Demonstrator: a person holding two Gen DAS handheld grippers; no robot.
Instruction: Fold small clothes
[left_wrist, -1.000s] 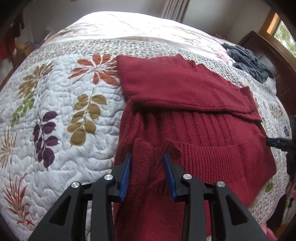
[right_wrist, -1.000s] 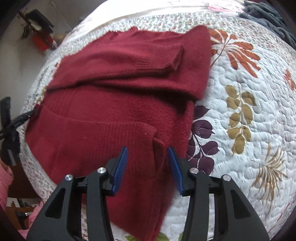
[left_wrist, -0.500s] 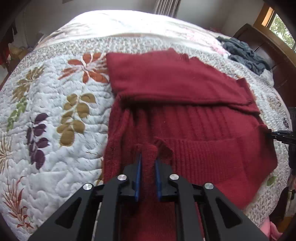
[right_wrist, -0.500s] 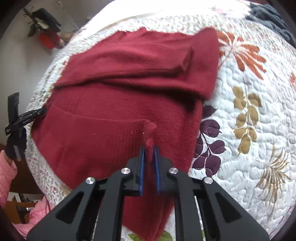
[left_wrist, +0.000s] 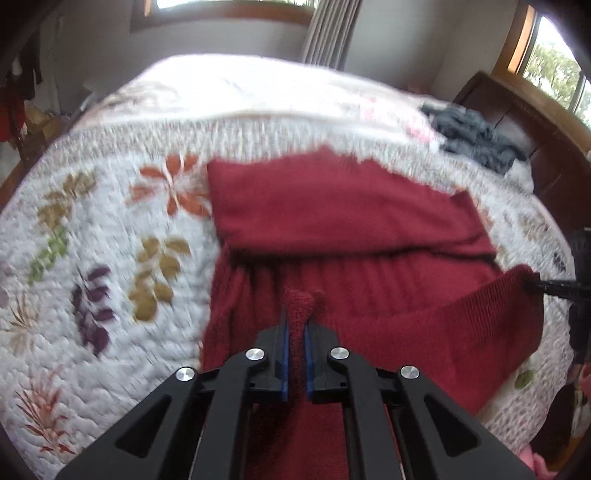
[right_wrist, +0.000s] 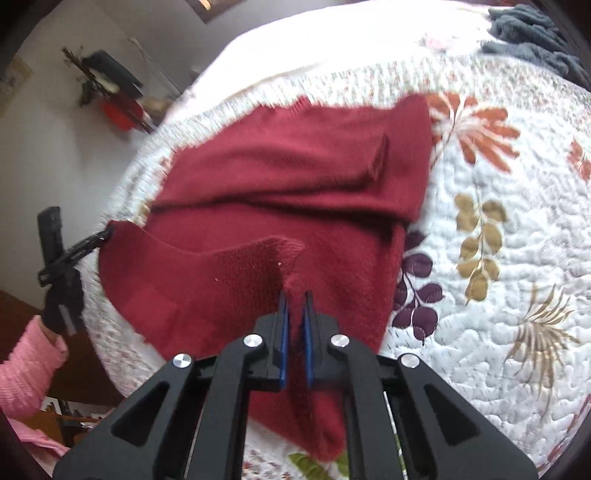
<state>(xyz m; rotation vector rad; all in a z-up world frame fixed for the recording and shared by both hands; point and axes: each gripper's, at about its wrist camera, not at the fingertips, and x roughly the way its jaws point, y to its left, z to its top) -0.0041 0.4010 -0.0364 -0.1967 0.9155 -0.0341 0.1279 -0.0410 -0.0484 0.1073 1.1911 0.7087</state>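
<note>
Both grippers, left (left_wrist: 295, 334) and right (right_wrist: 294, 308), were clamped on the sweater (left_wrist: 343, 206) hem; lifting evenly, probably toward the collar, would keep the fold square.

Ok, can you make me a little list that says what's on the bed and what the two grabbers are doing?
garment: red sweater, sleeves folded across its top part
surface: quilt with a leaf pattern, on a bed
left gripper: shut on a pinch of the sweater's bottom hem
right gripper: shut on the hem at the other bottom corner
hem state: raised off the quilt at both pinched corners
also on bed: grey clothes, far corner
picture quality: blurry
</note>
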